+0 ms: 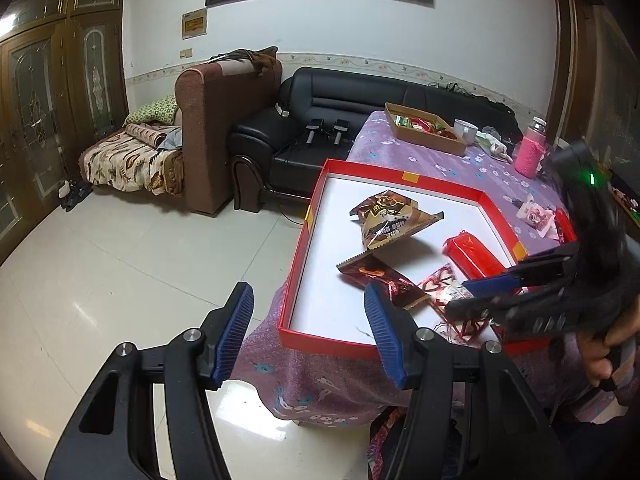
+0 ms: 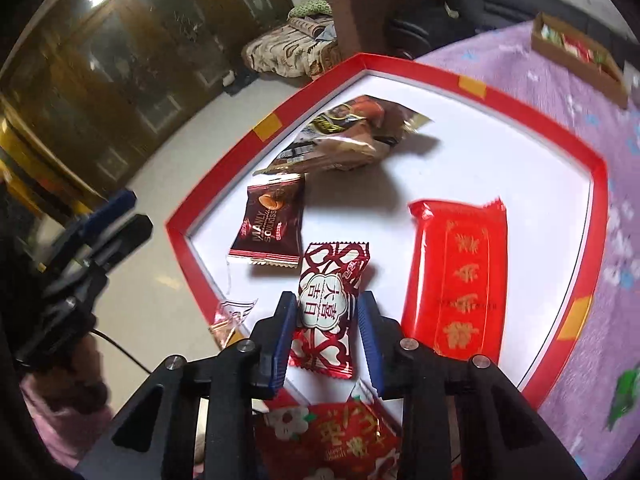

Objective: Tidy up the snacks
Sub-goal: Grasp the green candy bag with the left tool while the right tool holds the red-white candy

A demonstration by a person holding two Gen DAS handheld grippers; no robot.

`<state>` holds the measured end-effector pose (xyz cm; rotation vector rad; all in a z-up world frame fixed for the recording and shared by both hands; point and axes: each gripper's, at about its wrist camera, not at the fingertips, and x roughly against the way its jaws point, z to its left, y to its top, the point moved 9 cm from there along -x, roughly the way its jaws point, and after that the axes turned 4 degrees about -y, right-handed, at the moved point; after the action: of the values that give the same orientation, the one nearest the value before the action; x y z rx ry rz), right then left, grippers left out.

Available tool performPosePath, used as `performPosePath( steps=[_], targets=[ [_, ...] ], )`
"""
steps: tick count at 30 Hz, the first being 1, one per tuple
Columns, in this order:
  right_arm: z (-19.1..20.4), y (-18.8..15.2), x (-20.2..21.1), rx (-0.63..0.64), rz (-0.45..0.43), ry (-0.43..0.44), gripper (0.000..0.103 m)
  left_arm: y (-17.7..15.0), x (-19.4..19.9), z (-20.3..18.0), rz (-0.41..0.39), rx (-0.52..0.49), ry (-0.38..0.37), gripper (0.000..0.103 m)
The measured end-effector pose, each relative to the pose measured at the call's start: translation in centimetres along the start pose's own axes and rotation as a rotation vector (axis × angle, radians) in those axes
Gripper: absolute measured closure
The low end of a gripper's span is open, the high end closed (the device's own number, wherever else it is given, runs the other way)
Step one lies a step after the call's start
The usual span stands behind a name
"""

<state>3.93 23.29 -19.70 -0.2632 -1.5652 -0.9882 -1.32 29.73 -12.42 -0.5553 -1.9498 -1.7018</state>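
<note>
I see a tiled living room with a black sofa [image 1: 360,120] and a brown armchair [image 1: 224,128] behind the work area. The surface [image 1: 460,168] carries a purple floral cloth, and the red tray [image 2: 192,256] sits at its near corner, which keeps it within reach of both claws. Inside the tray lie a long red packet [image 2: 456,276], a brown bag [image 2: 344,140] and a dark chocolate sachet [image 2: 272,228], spread apart so each can be gripped singly. My right claw [image 2: 326,312] is clamped on the red-and-white candy [image 2: 328,304], just over the tray's white floor; I judge this a placement. My left claw [image 1: 308,328] hangs apart, holding nothing, beside the tray's near edge.
</note>
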Motion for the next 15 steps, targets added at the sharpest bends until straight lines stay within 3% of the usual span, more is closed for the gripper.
performPosePath(
  steps=[3, 5, 9, 11, 13, 15],
  targets=[
    [1.7, -0.3, -0.1, 0.142, -0.02, -0.109, 0.073, 0.0, 0.2, -0.2, -0.004, -0.002, -0.004, 0.046],
    [2.3, -0.1, -0.1, 0.153, -0.031, -0.097, 0.079, 0.1, 0.4, -0.5, -0.006, -0.003, -0.009, 0.046],
    [-0.3, 0.2, 1.5, 0.019, -0.043, 0.072, 0.079, 0.1, 1.0, -1.8, 0.001, -0.024, -0.05, 0.046],
    [-2.8, 1.0, 4.2, -0.083, -0.117, 0.166, 0.079, -0.1, 1.2, -3.3, 0.018, -0.053, -0.099, 0.046],
    [-6.2, 1.5, 6.9, -0.16, -0.201, 0.199, 0.079, -0.5, 1.3, -6.0, 0.046, -0.078, -0.199, 0.045],
    [-11.2, 1.2, 9.8, -0.254, -0.289, 0.164, 0.079, -0.9, 1.4, -8.8, 0.067, -0.107, -0.285, 0.045]
  ],
)
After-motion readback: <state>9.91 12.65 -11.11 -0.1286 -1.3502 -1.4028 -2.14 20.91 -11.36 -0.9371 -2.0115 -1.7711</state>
